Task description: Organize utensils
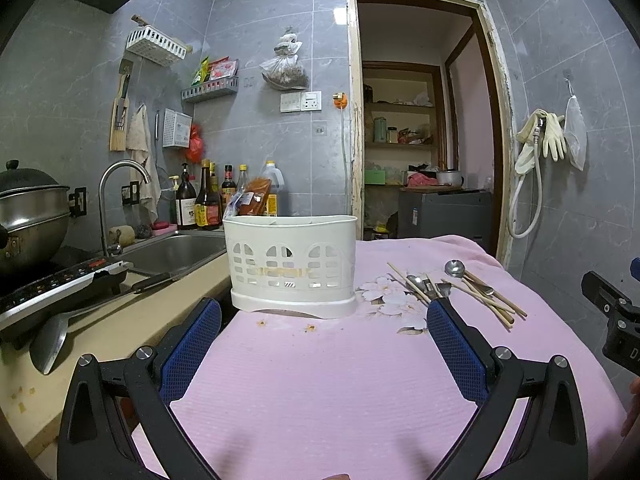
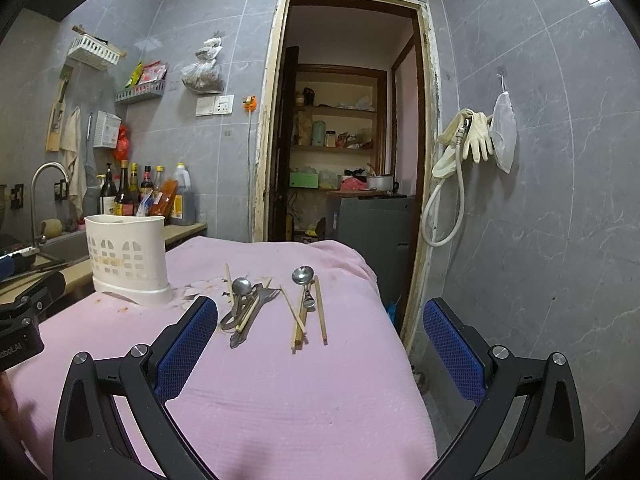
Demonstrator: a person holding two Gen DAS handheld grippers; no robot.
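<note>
A white slotted utensil holder [image 1: 294, 264] stands on the pink cloth [image 1: 340, 380], just beyond my open, empty left gripper [image 1: 324, 312]. It also shows in the right wrist view [image 2: 128, 260] at the left. Two metal spoons [image 2: 241, 288] [image 2: 303, 276], a fork [image 2: 250, 316] and several wooden chopsticks [image 2: 320, 312] lie loose on the cloth ahead of my open, empty right gripper [image 2: 320, 312]. In the left wrist view the utensils [image 1: 452, 288] lie right of the holder.
A sink [image 1: 176, 252] with a tap [image 1: 120, 176], sauce bottles [image 1: 208, 200], a steel pot [image 1: 28, 216] on a cooktop and a spatula [image 1: 48, 344] line the counter to the left. An open doorway [image 2: 348, 120] is behind. The cloth drops off at its right edge [image 2: 400, 340].
</note>
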